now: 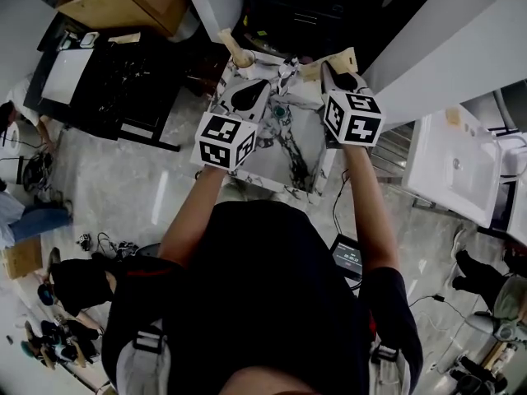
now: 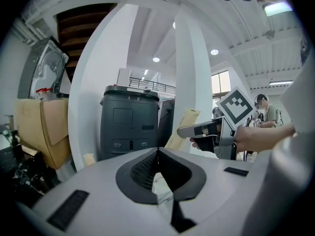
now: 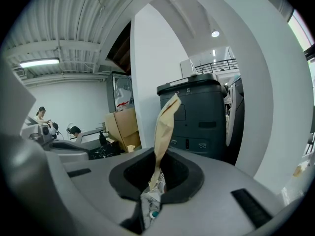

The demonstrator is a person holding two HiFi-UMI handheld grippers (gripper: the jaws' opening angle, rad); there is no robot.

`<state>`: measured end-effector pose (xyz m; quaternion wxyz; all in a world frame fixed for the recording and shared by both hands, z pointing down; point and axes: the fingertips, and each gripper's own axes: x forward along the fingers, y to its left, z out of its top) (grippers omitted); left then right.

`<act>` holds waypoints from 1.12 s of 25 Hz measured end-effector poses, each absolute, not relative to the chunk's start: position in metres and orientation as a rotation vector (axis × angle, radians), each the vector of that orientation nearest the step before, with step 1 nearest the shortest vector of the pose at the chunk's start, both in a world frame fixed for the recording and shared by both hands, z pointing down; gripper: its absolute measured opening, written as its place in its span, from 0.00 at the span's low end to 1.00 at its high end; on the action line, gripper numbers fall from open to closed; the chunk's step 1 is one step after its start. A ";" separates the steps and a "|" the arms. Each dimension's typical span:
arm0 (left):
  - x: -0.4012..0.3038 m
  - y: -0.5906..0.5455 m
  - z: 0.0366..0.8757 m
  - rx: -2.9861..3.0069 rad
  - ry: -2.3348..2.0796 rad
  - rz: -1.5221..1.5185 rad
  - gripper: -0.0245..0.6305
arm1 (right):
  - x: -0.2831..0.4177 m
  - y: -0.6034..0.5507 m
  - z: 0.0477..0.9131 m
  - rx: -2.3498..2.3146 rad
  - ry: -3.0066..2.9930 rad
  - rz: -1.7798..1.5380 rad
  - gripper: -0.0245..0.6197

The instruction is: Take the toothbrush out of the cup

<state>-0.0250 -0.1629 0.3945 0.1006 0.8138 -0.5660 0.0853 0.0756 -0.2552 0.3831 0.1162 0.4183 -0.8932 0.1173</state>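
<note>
The left gripper jaws are pressed together on nothing; the right gripper jaws are pinched on a tan paper sleeve; beyond, the toothbrush is seen standing in the cup at the far edge of the table.

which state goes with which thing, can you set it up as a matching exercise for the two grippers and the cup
Things:
1 left gripper
2 right gripper
3 cup

States:
a shut on a tan paper strip
b at the far edge of the marble table
c shut, nothing held

Pairs: 1-c; 2-a; 3-b
</note>
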 end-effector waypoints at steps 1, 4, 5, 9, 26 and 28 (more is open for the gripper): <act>-0.026 -0.162 0.394 2.402 -1.675 0.249 0.06 | 0.074 -0.254 0.382 1.220 -2.622 0.345 0.12; -0.029 -0.161 0.394 2.400 -1.676 0.239 0.06 | 0.068 -0.251 0.380 1.206 -2.638 0.351 0.12; -0.031 -0.161 0.395 2.399 -1.677 0.236 0.06 | 0.065 -0.251 0.380 1.202 -2.639 0.352 0.12; -0.043 -0.160 0.397 2.395 -1.671 0.224 0.06 | 0.053 -0.251 0.380 1.195 -2.638 0.361 0.12; -0.121 -0.177 0.400 2.427 -1.572 0.212 0.06 | -0.024 -0.259 0.389 1.241 -2.584 0.414 0.12; -0.129 -0.183 0.402 2.430 -1.554 0.212 0.06 | -0.029 -0.263 0.392 1.256 -2.571 0.425 0.12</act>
